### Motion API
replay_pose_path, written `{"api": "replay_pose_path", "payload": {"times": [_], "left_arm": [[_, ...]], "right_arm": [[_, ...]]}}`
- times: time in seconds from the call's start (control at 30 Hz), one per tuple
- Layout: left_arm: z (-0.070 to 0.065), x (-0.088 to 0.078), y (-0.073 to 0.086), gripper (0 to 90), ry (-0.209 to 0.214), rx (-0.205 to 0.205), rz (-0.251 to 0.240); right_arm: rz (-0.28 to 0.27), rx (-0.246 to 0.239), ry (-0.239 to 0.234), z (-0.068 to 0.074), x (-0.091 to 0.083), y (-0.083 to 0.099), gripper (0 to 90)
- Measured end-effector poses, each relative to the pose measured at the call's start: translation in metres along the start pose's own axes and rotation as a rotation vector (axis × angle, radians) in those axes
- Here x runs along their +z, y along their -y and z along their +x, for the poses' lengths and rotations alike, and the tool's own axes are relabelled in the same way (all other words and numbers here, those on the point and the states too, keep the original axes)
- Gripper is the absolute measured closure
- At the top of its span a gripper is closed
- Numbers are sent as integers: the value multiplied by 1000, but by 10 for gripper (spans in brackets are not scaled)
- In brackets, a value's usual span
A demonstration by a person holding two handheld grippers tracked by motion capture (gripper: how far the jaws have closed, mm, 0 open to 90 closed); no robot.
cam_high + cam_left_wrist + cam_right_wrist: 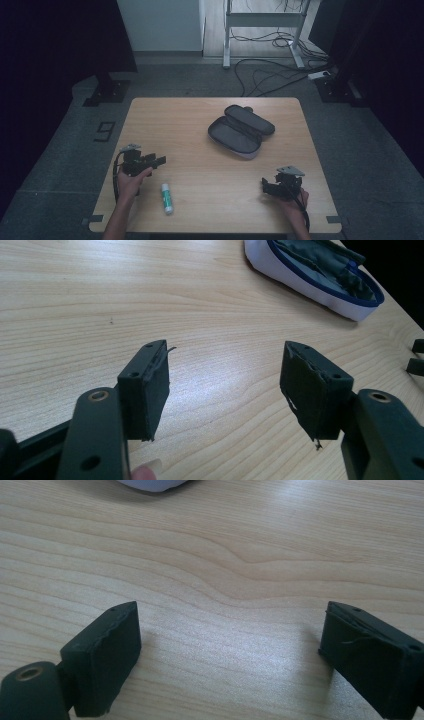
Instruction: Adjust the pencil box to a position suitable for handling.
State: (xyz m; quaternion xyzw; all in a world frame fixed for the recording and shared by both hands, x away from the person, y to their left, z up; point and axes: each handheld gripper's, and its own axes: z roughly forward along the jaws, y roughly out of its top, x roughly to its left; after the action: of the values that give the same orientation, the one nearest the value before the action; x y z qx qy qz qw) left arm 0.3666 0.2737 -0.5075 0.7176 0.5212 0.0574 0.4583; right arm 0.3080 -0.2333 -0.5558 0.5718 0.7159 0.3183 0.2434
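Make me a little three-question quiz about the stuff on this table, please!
1. True or false: the grey zip-up fabric pencil case lies open on the light wooden table.
2. Which hand-held gripper is nearer the white glue stick with the green label? A) left hand-held gripper B) right hand-held gripper
3. Fill in: both hand-held grippers have their jaws ____ with nothing between them.

Key: 1 true. 2 A. 3 open.
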Motion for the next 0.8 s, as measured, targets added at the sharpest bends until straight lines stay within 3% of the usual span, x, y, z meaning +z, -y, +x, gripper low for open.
{"api": "replay_pose_path", "payload": {"times": [0.4, 0.8], "left_arm": [[-6, -2, -3, 372, -17, 24, -6], [-14, 3, -10, 372, 6, 37, -6]], "right_arm": [[-14, 9, 8, -3, -3, 2, 152], [-22, 14, 5, -7, -3, 1, 201]]}}
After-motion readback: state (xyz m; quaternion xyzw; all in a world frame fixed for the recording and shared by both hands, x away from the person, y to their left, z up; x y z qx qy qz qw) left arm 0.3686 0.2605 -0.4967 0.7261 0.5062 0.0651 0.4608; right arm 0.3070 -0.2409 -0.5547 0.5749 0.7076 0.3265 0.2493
